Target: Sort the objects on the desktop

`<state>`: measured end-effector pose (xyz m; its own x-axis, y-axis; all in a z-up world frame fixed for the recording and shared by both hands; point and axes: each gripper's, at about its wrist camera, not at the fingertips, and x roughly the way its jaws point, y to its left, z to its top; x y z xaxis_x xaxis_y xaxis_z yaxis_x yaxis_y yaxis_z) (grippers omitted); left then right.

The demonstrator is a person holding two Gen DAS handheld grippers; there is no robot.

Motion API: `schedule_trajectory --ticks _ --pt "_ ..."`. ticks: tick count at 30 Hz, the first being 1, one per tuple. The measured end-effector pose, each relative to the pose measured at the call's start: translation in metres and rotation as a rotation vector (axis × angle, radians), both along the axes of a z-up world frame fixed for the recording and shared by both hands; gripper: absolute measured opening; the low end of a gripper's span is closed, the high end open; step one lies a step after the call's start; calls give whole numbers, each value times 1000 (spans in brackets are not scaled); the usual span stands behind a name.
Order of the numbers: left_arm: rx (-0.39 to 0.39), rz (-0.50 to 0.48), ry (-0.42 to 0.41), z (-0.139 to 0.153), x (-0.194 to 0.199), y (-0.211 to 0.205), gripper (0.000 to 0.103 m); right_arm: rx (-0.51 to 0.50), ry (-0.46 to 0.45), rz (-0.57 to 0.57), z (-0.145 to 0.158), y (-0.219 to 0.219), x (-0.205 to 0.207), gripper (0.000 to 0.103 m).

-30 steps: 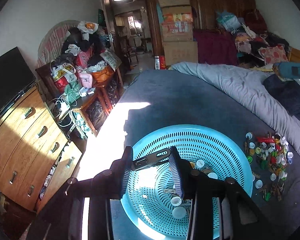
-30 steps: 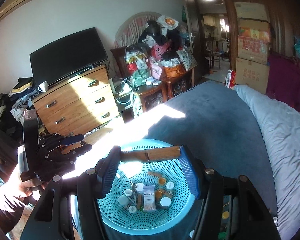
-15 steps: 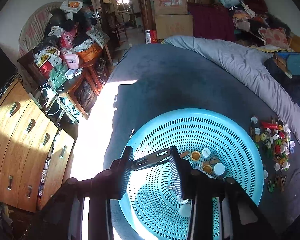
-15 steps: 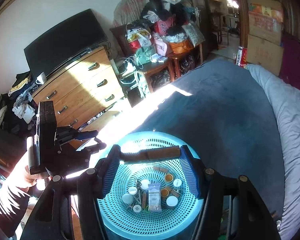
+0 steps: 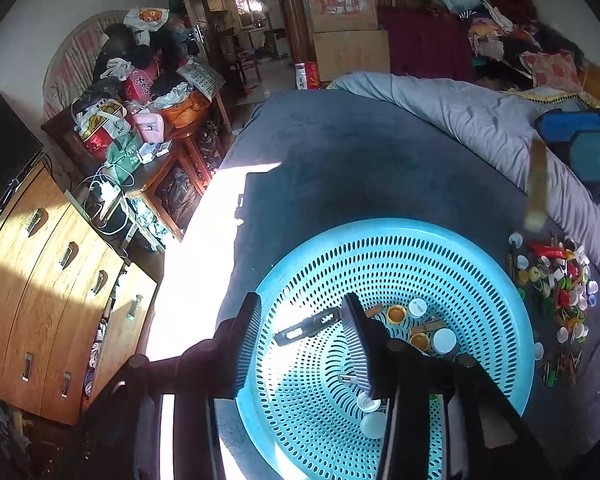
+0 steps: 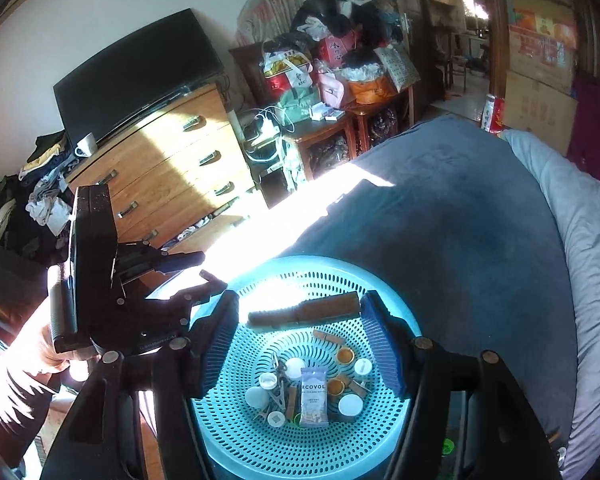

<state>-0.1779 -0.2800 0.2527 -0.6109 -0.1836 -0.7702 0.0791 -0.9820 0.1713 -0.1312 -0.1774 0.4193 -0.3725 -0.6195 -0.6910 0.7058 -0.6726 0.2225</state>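
Both claws hang over the blue basket on the bed, each mid-delivery. The left claw is clamped on a grey metal clip held crosswise between its pads. The right claw is clamped on a brown wooden peg, also crosswise, above the basket middle.

By my judgement the sorting is roughly half done. In the right wrist view the basket floor holds about six white caps, three orange-lined caps, one sachet, some wooden pegs and a metal clip or two; the exact peg count is hard to tell.

Left to move: the heap of caps and pegs on the bed at three o'clock of the basket, too tangled to count, clearly dozens of small pieces. Both held items are not yet dropped.
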Motion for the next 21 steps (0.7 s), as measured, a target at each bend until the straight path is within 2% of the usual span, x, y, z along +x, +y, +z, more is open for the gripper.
schedule_trajectory --ticks 2,5,8,10,13,15,17,19,21 --pt "-33 8 14 4 5 1 54 -23 24 -1 9 3 5 74" --pt "-28 16 36 13 17 3 54 -55 64 -2 25 14 19 74" --pt "-6 20 93 24 41 10 54 -129 78 3 34 42 43 76" --pt "-37 -2 137 28 63 25 56 -147 104 -4 26 69 69 84" --pt "-36 -56 191 22 104 57 62 -81 157 -51 -7 116 116 91" --pt "-22 -94 203 8 131 84 66 -51 148 -96 -40 155 145 96" --pt "6 -128 204 -14 155 116 72 1 132 -161 -78 196 172 99" --pt "40 -151 188 -43 172 150 83 55 104 -244 -118 236 195 103" --pt "78 -176 140 -81 182 188 84 127 46 -341 -164 278 211 103"
